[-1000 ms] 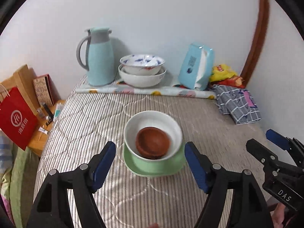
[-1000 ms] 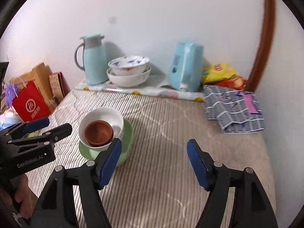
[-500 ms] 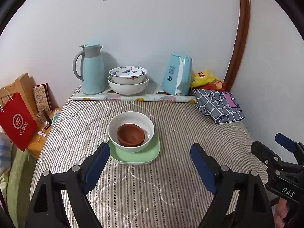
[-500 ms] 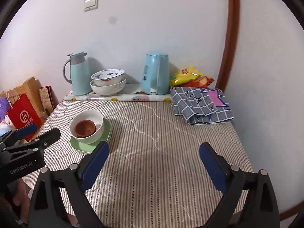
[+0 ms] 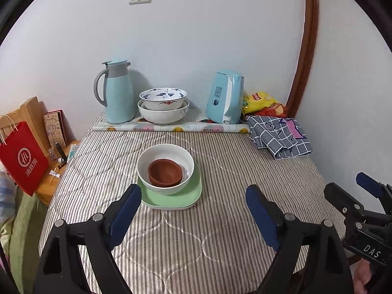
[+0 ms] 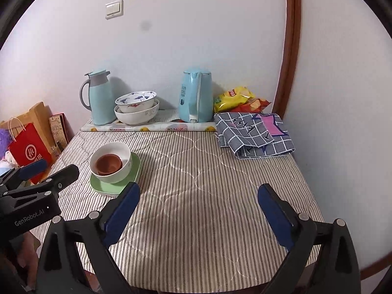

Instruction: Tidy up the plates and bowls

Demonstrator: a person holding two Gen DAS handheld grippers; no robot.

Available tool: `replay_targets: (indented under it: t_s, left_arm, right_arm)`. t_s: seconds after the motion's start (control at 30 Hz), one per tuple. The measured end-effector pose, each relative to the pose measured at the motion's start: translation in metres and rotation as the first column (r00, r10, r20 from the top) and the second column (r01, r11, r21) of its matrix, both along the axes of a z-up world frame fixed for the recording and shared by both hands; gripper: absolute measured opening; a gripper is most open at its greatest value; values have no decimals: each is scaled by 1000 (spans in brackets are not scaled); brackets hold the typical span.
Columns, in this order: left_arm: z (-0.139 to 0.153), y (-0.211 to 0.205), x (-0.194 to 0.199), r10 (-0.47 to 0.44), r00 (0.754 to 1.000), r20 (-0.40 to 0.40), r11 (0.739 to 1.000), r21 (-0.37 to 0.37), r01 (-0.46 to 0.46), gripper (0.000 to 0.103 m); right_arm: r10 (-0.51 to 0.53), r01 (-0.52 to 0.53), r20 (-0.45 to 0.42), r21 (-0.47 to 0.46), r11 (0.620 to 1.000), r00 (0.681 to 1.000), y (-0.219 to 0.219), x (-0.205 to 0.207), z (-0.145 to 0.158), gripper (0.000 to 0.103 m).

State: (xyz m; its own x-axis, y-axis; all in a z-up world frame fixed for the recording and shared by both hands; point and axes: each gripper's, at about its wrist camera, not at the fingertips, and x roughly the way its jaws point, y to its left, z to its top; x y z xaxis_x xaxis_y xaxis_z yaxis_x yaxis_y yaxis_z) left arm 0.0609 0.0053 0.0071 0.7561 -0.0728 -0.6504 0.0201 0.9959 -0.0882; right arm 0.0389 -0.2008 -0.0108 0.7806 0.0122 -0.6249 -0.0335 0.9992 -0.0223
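Stack sits on the striped quilted table cover [image 5: 220, 245], toward 10 o'clock of the tabletop in the right wrist view: a small brown bowl [image 5: 165, 172] upright and mouth-up inside a white bowl [image 5: 165, 167], which rests on a green square plate [image 5: 171, 196]. No real long axis on the bowls since they're round; the plate looks turned a bit off the table edges.

Left gripper [image 5: 193, 209] has its jaws wide apart, nothing between them, and it sits just short of the plate's near edge. Right gripper [image 6: 198, 208] is spread wide too, over bare cloth, with the stack off at its 10 o'clock.

At 12 o'clock along the white wall: a light blue thermos jug [image 5: 117, 93], 2 more nested bowls [image 5: 163, 105], a blue electric kettle [image 5: 224, 98], chip bags [image 5: 262, 101] and a folded checked cloth [image 5: 279, 137] in the corner. Red paper bag [image 5: 23, 156] off the table at 9 o'clock.
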Motion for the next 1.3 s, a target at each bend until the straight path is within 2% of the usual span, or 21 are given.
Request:
replay_targets:
  t_s: [1.3]
  left_arm:
    - [-4, 1, 0, 10, 1000, -10, 1000, -1, -10, 87]
  right_arm:
    - [12, -12, 1, 4, 1000, 1000, 3, -4, -2, 96]
